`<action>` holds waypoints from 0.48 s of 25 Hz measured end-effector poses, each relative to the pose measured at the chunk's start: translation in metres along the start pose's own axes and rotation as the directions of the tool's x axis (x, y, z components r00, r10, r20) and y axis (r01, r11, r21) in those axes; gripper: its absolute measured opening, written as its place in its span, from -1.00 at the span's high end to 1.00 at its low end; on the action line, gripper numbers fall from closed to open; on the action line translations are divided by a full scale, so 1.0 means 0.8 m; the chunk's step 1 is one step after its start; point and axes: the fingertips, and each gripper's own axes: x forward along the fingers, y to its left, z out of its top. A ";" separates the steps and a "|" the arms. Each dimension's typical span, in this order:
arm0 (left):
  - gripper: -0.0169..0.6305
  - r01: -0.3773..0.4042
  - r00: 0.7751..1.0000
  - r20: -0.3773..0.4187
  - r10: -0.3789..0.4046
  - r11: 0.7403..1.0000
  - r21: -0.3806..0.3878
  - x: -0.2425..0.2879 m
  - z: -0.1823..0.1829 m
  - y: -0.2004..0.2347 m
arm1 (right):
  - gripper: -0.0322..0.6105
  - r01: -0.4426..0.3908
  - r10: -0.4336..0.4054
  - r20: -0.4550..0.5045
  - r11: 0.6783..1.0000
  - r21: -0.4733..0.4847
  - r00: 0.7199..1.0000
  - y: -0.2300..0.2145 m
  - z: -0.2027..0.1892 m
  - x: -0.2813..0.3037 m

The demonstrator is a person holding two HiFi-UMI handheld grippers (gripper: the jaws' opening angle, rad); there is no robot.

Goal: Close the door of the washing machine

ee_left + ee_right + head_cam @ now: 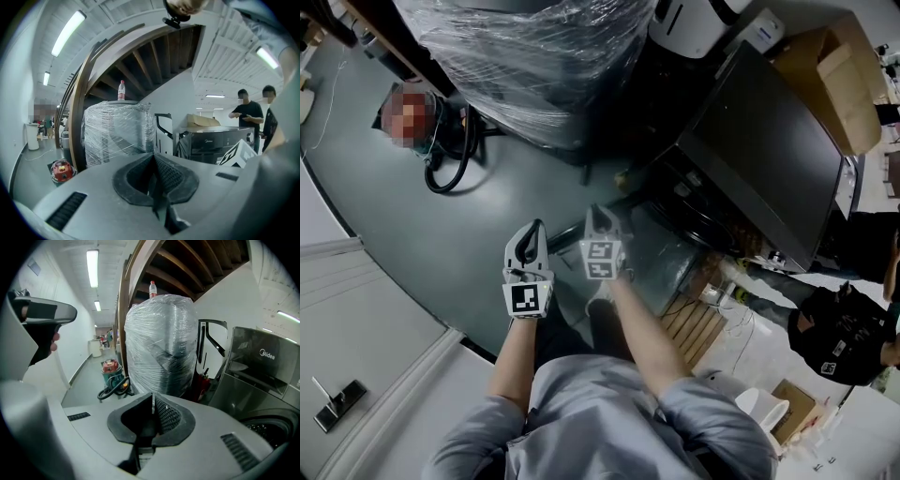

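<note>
Dark washer (769, 159) right of centre, drum (269, 427) exposed.
Left gripper (534, 230) and right gripper (600, 216) side by side near its front, jaws of both pressed together (nothing pinched).

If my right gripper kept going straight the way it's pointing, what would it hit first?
Most likely the plastic-wrapped bundle, near its base; the right gripper, jaws shut, aims there. The washing machine sits off to its right. Depth is unclear, so the floor might come first.
</note>
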 end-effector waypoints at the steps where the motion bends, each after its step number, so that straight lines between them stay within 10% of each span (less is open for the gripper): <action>1: 0.95 0.006 1.000 0.002 -0.006 1.000 0.003 0.001 -0.001 -0.002 | 0.87 -0.002 0.002 0.001 1.000 -0.005 1.000 0.000 -0.001 -0.002; 12: 0.95 0.027 1.000 0.002 -0.027 1.000 -0.001 0.014 0.007 -0.020 | 0.87 -0.033 0.033 -0.004 0.999 -0.043 0.999 -0.001 -0.025 -0.025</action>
